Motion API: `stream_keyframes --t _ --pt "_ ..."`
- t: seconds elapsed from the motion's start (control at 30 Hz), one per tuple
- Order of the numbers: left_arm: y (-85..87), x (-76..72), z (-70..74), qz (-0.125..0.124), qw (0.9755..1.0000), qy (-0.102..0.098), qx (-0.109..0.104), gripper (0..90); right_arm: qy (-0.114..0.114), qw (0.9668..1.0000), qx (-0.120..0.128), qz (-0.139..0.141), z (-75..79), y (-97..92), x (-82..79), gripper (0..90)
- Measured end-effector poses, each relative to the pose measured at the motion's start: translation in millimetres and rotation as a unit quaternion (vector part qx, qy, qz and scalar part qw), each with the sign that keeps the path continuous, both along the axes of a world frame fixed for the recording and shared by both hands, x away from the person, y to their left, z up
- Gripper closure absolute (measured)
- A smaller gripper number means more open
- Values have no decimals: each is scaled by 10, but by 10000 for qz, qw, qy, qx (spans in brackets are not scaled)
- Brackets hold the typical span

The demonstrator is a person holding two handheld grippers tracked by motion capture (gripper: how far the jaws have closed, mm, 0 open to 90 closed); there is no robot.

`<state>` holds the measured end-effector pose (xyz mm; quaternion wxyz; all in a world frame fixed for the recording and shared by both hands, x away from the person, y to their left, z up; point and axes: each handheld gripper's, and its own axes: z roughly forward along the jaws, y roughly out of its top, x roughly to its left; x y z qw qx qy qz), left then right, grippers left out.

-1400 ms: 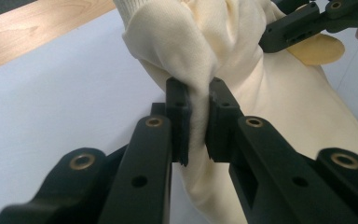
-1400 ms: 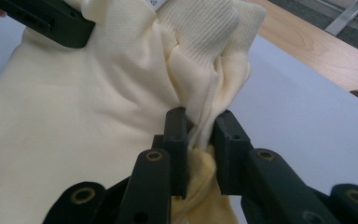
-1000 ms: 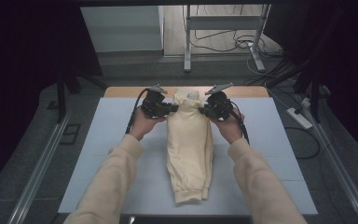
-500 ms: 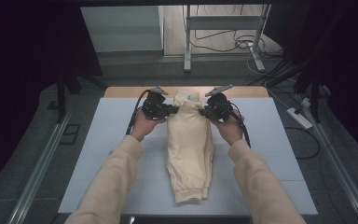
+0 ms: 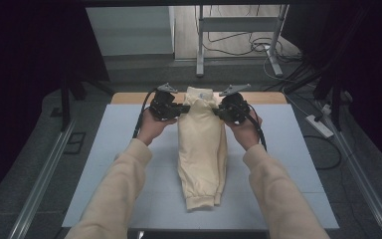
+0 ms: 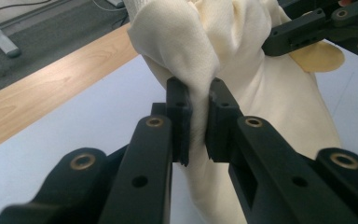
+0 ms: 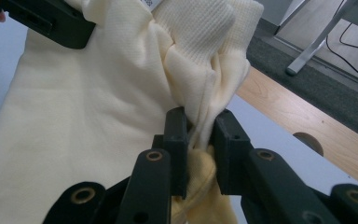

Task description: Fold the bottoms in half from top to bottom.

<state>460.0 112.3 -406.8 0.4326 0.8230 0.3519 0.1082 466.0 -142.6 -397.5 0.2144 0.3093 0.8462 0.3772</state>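
My two hands reach forward side by side over the pale table top (image 5: 119,149), forearms level, knuckles up. My left gripper (image 5: 179,108) pinches a bunched fold of the cream sweatshirt (image 5: 201,149) between its jaws, the cloth rising just beyond them. My right gripper (image 5: 218,110) clamps another gathered fold from the opposite side. The garment hangs lifted between both jaws, its folded body trailing back toward me on the table
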Motion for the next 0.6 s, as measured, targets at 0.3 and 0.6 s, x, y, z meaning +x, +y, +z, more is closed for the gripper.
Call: stream_keyframes --t 0.3,0.6 --pt "-41 53 23 95 9997 -145 174 808 16 10000 -25 -60 -65 9 30 765" --pt "-45 42 244 67 9991 -391 133 808 -262 9995 133 -107 200 -28 24 765"
